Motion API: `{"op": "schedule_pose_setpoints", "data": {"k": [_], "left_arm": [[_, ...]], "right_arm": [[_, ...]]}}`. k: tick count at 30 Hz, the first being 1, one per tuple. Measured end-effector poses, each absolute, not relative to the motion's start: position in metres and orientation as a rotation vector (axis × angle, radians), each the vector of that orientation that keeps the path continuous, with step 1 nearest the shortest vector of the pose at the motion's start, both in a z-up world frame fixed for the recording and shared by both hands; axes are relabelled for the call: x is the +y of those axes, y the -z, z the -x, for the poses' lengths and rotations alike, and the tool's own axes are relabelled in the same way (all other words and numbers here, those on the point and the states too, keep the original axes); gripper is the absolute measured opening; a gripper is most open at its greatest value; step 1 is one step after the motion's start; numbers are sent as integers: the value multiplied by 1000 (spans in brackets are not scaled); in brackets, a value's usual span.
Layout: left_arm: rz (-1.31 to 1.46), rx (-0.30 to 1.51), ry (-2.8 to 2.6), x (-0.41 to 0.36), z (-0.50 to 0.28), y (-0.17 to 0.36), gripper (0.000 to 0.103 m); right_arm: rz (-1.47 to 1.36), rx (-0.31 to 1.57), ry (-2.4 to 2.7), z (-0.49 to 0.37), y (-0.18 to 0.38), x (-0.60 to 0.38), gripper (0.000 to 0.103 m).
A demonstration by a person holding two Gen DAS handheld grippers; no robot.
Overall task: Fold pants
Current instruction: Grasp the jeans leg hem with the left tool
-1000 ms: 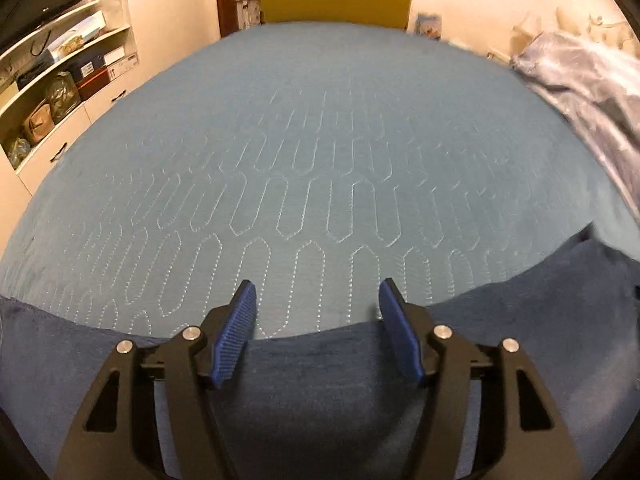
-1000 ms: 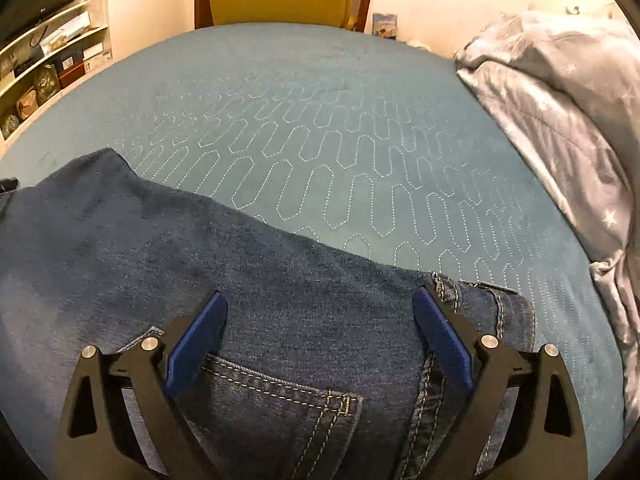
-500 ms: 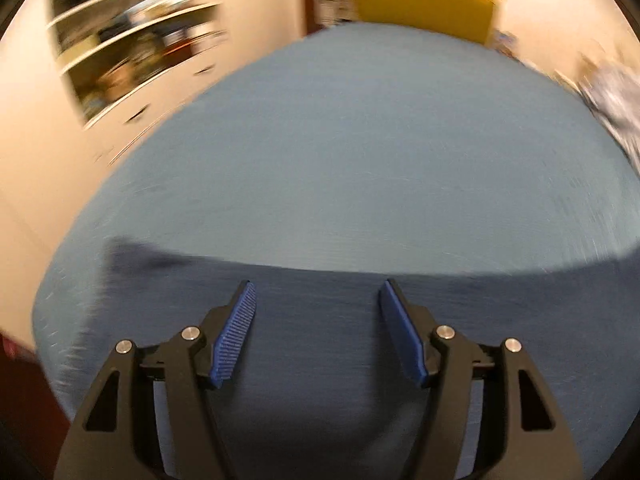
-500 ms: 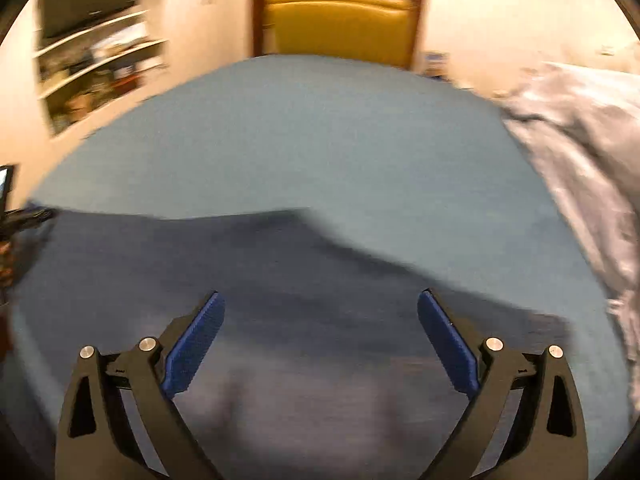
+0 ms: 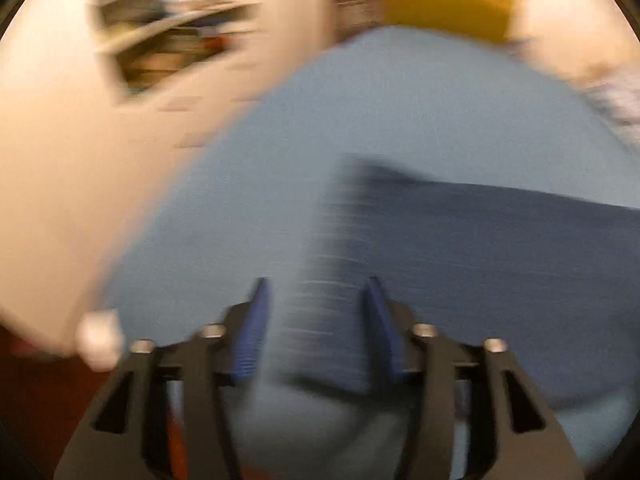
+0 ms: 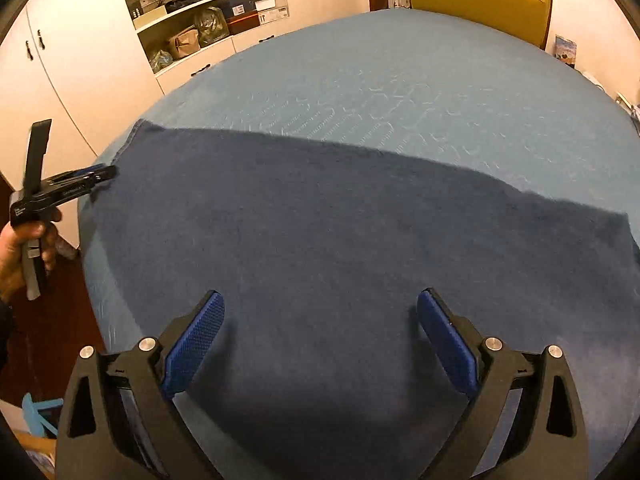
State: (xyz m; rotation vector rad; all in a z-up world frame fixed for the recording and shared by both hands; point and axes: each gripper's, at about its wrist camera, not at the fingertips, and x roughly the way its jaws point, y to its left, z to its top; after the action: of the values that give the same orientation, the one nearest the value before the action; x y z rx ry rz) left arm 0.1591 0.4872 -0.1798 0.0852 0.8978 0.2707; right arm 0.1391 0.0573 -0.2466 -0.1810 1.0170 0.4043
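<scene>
Bedspread [image 6: 400,80] bears one pants [image 6: 320,240], two grippers above.

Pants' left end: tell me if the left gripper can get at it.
Probably yes. The left gripper hangs open at the end of the pants, which lie flat on the bedspread, nothing between.

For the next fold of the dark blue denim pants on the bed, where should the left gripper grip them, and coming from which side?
Probably the leg-end hem. The dark blue denim pants lie flat, legs stacked, across the light blue quilted bedspread, and that short end stops just inside the bed's side edge. The left gripper, jaws apart, already hangs there; it could come in from off the bed, low, and pinch all layers together.
</scene>
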Motion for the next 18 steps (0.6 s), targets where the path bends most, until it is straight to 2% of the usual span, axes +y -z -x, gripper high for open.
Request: {"op": "schedule_pose_setpoints", "data": {"k": [2,5,11,18], "left_arm": [[73,815,-286,518,-147,163,62],[329,792,-267,549,-111,161,62],[717,770,1,542,-52,194,58],[914,735,32,547,-57,218,56]], "right_arm": [[225,996,-362,-150,249,66,94],[244,1000,-269,-167,256,65,93],[223,1030,-160,-185,270,50,97],[223,1030,-144,-193,275,58,98]]}}
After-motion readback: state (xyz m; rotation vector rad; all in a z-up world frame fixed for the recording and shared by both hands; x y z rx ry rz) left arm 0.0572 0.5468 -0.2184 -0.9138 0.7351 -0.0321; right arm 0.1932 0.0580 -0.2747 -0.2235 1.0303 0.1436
